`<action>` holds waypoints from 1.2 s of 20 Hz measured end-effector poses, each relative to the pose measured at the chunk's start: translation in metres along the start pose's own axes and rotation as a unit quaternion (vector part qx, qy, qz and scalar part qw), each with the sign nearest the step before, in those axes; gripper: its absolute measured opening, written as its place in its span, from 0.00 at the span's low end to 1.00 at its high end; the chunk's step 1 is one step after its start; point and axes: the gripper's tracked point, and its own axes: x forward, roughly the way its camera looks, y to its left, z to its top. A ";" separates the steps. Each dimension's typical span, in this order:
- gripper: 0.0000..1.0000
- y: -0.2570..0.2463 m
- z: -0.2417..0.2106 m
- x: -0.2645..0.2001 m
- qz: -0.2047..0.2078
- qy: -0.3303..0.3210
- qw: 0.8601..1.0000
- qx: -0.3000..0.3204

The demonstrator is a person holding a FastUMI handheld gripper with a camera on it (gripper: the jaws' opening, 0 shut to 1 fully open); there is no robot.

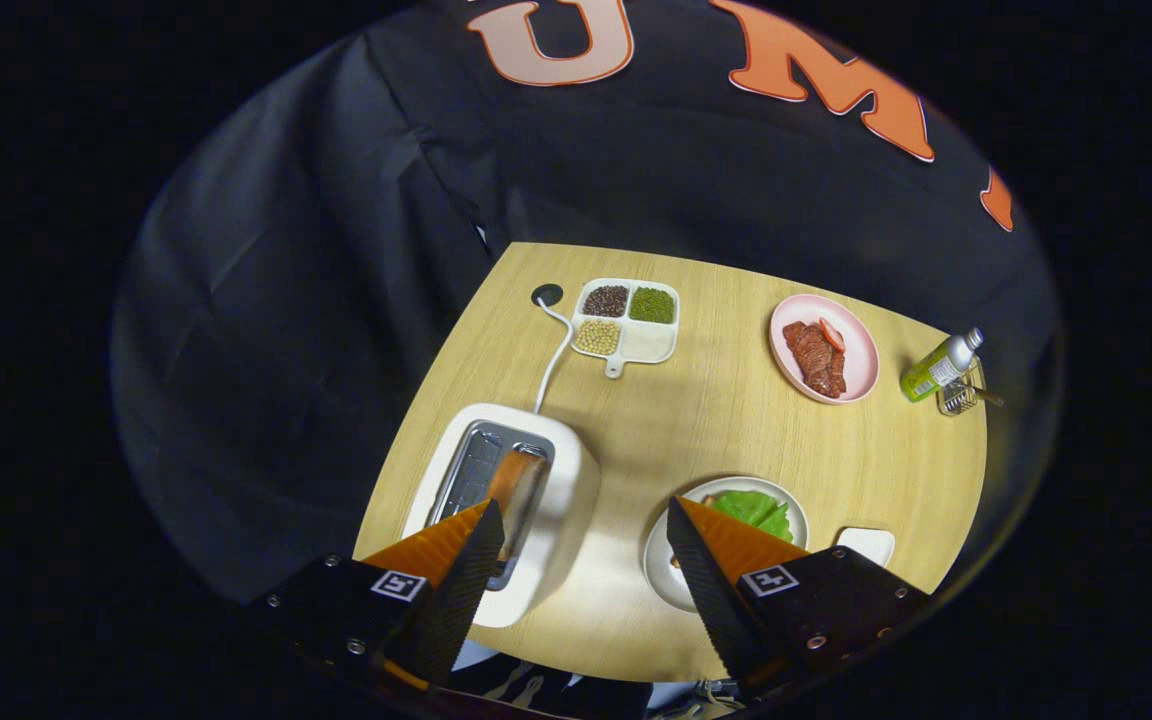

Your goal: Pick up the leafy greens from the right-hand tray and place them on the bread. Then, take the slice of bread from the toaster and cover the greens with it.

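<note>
My gripper (584, 520) hangs open high above the wooden table (706, 420), nothing between its fingers. Under the left fingertip (481, 535) stands a white toaster (566, 500) with a browned bread slice (516, 485) upright in the slot. Beneath the right fingertip (686, 530) sits a round white plate (661, 575) carrying the leafy greens (761, 512); the finger hides much of the plate, and a sliver of bread appears to peek out at the finger's edge. A small white tray (868, 545) lies just right of the plate.
Far side of the table: a white divided dish (648, 345) with beans and grains, a pink plate (861, 360) with red meat slices, a green bottle (939, 367) in a wire holder at the right edge. The toaster's white cord (556, 355) runs to a grommet.
</note>
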 end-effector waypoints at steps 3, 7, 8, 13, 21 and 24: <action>0.97 0.025 -0.002 0.012 0.014 0.011 1.000 -0.005; 0.86 0.040 -0.008 0.029 0.012 0.033 0.999 -0.012; 0.84 0.041 -0.009 0.033 0.008 0.038 0.999 -0.006; 0.63 0.038 -0.016 0.053 -0.004 0.057 0.998 0.021; 0.12 0.042 -0.016 0.056 0.009 0.060 0.996 0.073; 0.08 0.043 -0.010 0.041 0.018 0.046 0.996 0.078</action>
